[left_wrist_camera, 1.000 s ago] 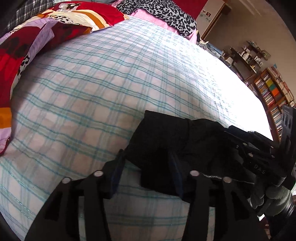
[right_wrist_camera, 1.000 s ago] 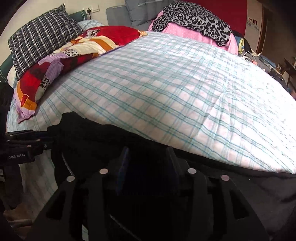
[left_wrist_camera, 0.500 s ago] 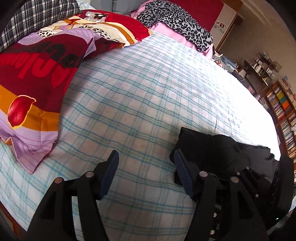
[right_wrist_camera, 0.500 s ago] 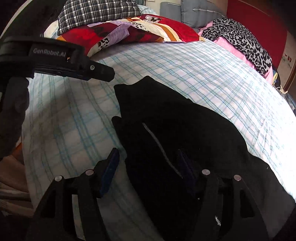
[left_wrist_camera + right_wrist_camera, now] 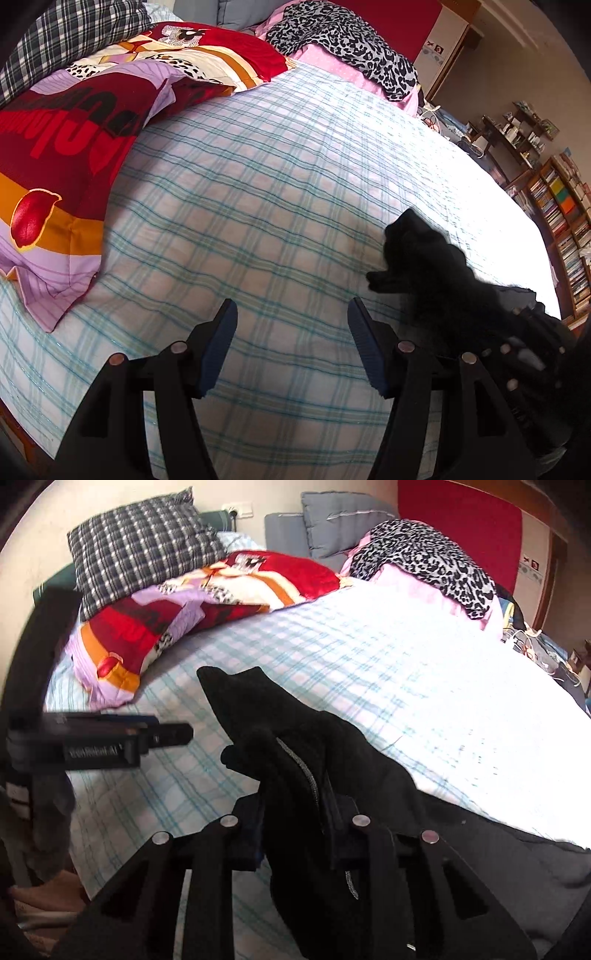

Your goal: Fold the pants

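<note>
- The pants point(image 5: 332, 775) bury my right fingers' pads and run off the bottom edge.
- My left gripper's point(image 5: 170, 733) lettering is blurred.

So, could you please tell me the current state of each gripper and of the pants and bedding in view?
Left gripper: open, empty, above the checked bedsheet.
Right gripper: shut on the black fabric pants.
Black fabric pants: bunched, partly lifted, far end draped on the sheet.
Red, orange and lilac patterned pillowcase: lying crumpled at the sheet's edge.
Leopard-print cloth: draped over a pink pillow.
</note>
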